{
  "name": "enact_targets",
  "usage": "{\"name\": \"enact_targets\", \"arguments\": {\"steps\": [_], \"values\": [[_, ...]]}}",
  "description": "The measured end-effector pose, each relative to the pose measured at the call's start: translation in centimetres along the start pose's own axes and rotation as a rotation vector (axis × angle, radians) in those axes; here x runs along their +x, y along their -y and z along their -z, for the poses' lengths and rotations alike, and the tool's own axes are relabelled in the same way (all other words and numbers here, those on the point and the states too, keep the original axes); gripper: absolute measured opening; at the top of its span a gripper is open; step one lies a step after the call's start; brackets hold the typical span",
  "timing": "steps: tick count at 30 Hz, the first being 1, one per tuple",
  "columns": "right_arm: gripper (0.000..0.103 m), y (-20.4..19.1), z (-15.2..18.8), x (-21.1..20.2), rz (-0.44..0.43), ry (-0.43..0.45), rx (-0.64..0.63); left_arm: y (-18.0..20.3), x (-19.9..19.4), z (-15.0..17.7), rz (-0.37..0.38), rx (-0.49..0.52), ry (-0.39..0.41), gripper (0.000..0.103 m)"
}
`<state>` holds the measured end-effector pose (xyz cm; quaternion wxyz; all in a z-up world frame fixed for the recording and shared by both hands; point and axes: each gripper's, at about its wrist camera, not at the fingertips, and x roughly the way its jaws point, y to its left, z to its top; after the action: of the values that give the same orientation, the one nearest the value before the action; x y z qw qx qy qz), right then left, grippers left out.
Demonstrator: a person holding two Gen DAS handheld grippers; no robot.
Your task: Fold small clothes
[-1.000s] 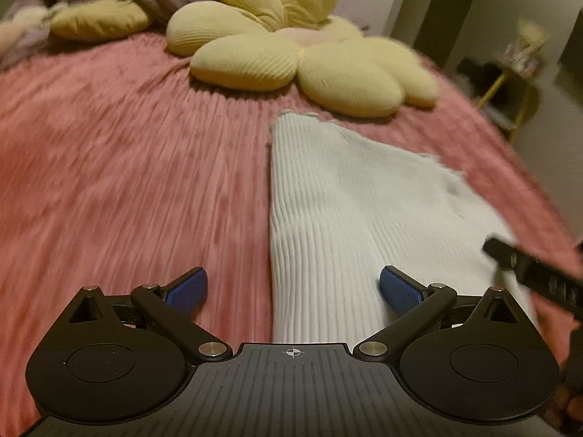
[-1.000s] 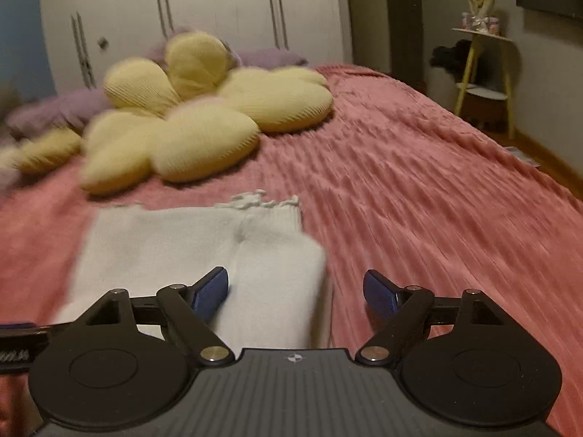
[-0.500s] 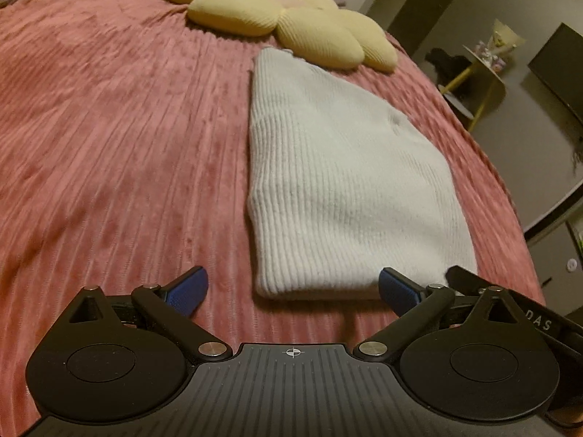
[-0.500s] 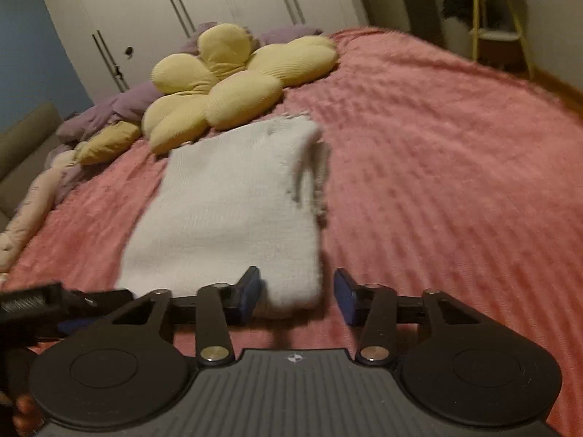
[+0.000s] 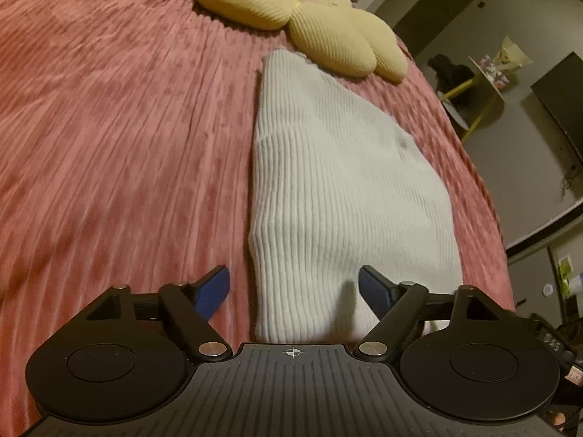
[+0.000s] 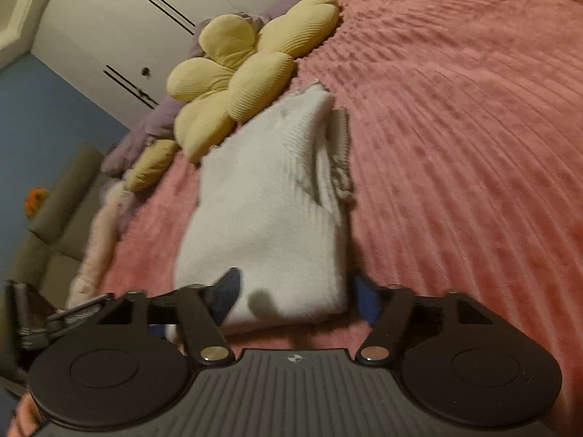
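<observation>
The folded white ribbed sweater (image 5: 339, 189) is lying on the pink bedspread (image 5: 109, 127), pointing toward twelve o'clock. The left gripper (image 5: 294, 287) and right gripper (image 6: 293, 293) are gaping wide, straddling its near corners, gripping nothing.

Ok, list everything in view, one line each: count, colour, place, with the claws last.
Ribbed knit garment: one, white, folded flat on the bed, its near edge between the fingers of both claws.
Plush ribbed bedspread: one, pink, under everything.
Flower-shaped ribbed cushion: one, yellow, just beyond the garment's far end.
Purple pillows: count unclear, behind the cushion.
Wardrobe doors: white, on the far wall.
Yellow-legged side table: one, beside the bed.
Left claw: black, blue pads, open over the garment's near left corner.
Right claw: black, blue pads, open astride the garment's near right corner.
</observation>
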<state>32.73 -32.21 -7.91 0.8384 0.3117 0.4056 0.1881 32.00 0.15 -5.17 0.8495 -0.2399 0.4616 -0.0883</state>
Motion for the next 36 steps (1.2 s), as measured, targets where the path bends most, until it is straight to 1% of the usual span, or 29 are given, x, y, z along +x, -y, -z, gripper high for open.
{"name": "enact_targets", "arguments": {"steps": [1,4,7,10,14,15,16,17,19,21,23,24,25,28,30,32,33,34,36], "values": [[0.08,-0.1,-0.5,0.1,-0.007,0.002,-0.002,0.0,0.1,-0.3,0.0,0.0,0.001,0.085],[0.088,0.1,-2.4,0.5,-0.014,0.011,0.005,-0.1,1.2,-1.6,0.026,-0.002,-0.017,0.085],[0.089,1.4,-4.3,1.5,-0.033,-0.004,0.056,-0.2,2.5,-2.6,0.045,-0.007,-0.04,0.086],[0.089,2.5,-5.7,2.5,-0.071,-0.013,0.095,-0.5,3.6,-3.4,0.073,-0.027,-0.044,0.087],[0.088,3.0,-6.9,3.9,-0.108,-0.031,0.103,-1.0,5.2,-4.6,0.111,-0.074,-0.056,0.087],[0.085,3.0,-7.0,4.4,-0.118,-0.039,0.1,-1.0,5.6,-4.9,0.114,-0.081,-0.058,0.085],[0.079,3.0,-7.2,4.8,-0.12,-0.047,0.098,-1.0,5.9,-5.1,0.115,-0.077,-0.059,0.085],[0.075,3.0,-7.4,5.3,-0.116,-0.052,0.098,-0.9,6.2,-5.3,0.111,-0.07,-0.06,0.084],[0.065,3.0,-7.7,6.1,-0.112,-0.063,0.095,-0.8,6.9,-5.6,0.117,-0.068,-0.065,0.082],[0.063,3.3,-8.0,6.7,-0.118,-0.069,0.108,-1.2,7.3,-5.9,0.123,-0.09,-0.063,0.079],[0.061,3.3,-8.3,7.2,-0.12,-0.066,0.124,-1.6,7.5,-6.2,0.124,-0.11,-0.054,0.071],[0.059,3.2,-8.3,7.4,-0.114,-0.065,0.122,-1.7,7.5,-6.3,0.127,-0.11,-0.053,0.063],[0.056,2.9,-8.3,7.7,-0.105,-0.062,0.116,-1.7,7.3,-6.3,0.131,-0.105,-0.052,0.056],[0.048,2.0,-8.1,8.3,-0.089,-0.064,0.118,-1.7,5.7,-6.4,0.136,-0.095,-0.039,0.048],[0.046,1.2,-8.0,8.0,-0.088,-0.065,0.116,-1.5,4.0,-6.3,0.133,-0.07,-0.012,0.047],[0.046,0.1,-7.5,7.8,-0.114,-0.075,0.104,-1.6,1.8,-5.8,0.117,-0.045,0.016,0.047],[0.046,-0.5,-7.2,7.9,-0.125,-0.091,0.102,-2.0,0.5,-5.3,0.101,-0.029,0.03,0.047],[0.045,-1.3,-6.7,7.9,-0.133,-0.114,0.092,-2.4,-0.7,-4.6,0.071,-0.015,0.042,0.047],[0.045,-2.9,-5.0,8.0,-0.158,-0.147,0.045,-3.7,-3.0,-3.2,0.014,-0.01,0.057,0.048]]}}
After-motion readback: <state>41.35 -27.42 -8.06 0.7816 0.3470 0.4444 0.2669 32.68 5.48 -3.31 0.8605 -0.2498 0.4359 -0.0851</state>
